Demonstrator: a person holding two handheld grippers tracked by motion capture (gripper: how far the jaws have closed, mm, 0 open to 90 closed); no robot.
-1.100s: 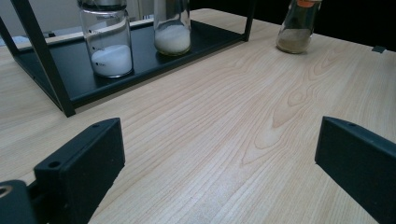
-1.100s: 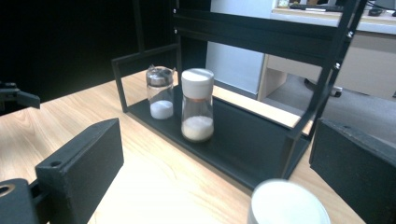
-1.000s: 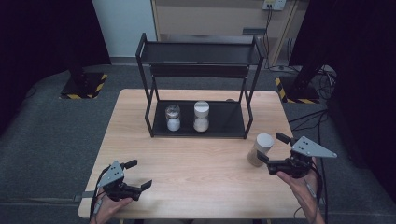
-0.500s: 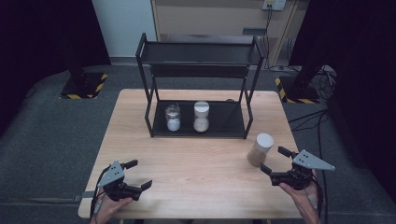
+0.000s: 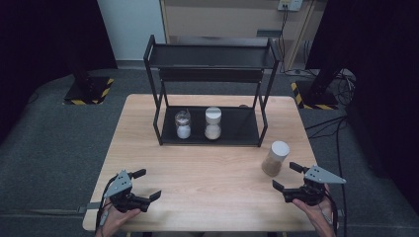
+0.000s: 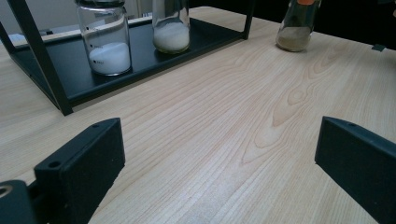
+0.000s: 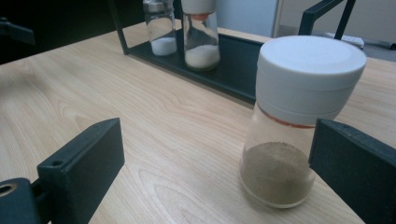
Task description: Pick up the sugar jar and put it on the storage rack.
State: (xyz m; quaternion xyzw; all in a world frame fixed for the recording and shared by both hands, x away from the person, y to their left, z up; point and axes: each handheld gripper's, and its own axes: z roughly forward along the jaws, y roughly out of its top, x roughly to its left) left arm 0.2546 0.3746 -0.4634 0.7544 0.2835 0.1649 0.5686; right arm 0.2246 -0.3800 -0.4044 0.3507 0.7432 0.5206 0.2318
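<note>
The brown-spice jar (image 5: 274, 158) stands upright on the desk (image 5: 207, 187), outside the rack (image 5: 211, 94) and just off that rack's front right leg, near the desk's right edge. Its long axis is vertical, with the white cap (image 7: 310, 70) uppermost and a shallow bed of brown powder at the base. From the right tongs (image 5: 292, 178) the jar lies at about eleven o'clock in the high view, near but apart; no contact is seen. In the right gripper view the jar sits to the right of centre, close against the right-hand jaw's line and well clear of the left-hand jaw. The right tongs are spread wide and hold nothing. The left tongs (image 5: 146, 184) are likewise spread and empty, resting low at the desk's front left corner; from there the jar lies at roughly two o'clock, well apart across the desk. The right hand (image 5: 316, 210) is therefore judged the nearer by a clear margin. On the rack's lower shelf stand a dark-capped jar of white powder (image 5: 183, 124) and a white-capped jar of pale granules (image 5: 213, 123), side by side, with free shelf to their right. Judgement: any approach should shift the right tongs toward the jar's side so that the glass body centres between the jaws below the cap.
</note>
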